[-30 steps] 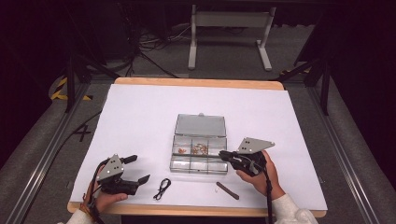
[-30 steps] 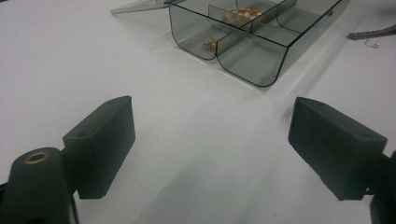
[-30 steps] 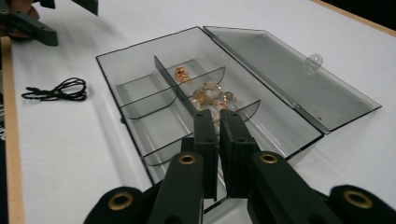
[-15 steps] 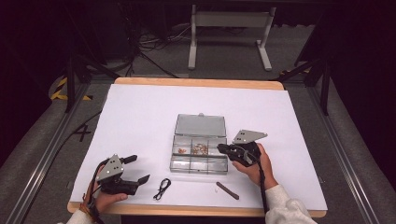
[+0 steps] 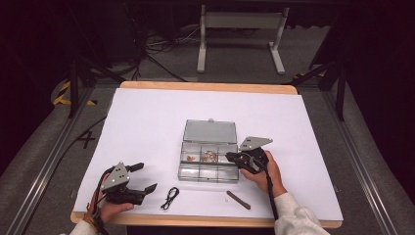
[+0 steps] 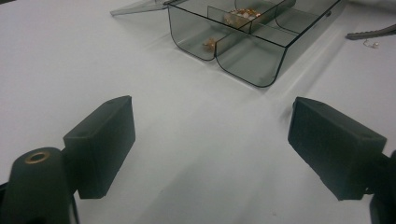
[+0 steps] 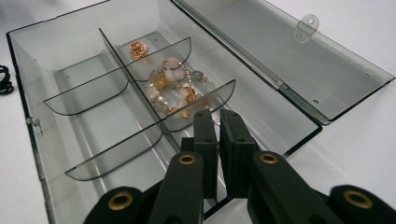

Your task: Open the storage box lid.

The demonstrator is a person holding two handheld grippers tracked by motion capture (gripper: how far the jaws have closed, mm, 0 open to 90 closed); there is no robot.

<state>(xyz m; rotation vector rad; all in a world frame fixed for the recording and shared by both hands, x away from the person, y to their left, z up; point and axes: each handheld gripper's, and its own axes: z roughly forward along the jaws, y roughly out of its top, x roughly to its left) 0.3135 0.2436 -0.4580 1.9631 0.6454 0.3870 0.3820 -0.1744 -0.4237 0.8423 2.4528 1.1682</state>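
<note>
1. White paper covers the surface [image 5: 147,127], and the room around it is dark.
2. A clear box [image 5: 208,164] with small rooms inside sits in the middle of the surface. Its lid [image 5: 210,131] lies open and flat on the far side.
3. A bead bracelet [image 7: 175,88] with pink and gold beads lies in one middle room of the box. A little gold piece [image 7: 138,49] lies in the room next to it.
4. The right gripper [image 5: 229,156] is at the right end of the box, held by the right hand [image 5: 264,171]. Its jaws are almost squeezed together, with a thin gap. They point into the box just beside the bracelet. I cannot tell if they pinch anything.
5. The left gripper [image 5: 144,177] is near the front left corner of the surface, well apart from the box. Its jaws are wide apart and hold nothing.
6. A black loop of cord [image 5: 170,198] lies near the left gripper.
7. A dark little stick [image 5: 238,199] lies in front of the box.
</note>
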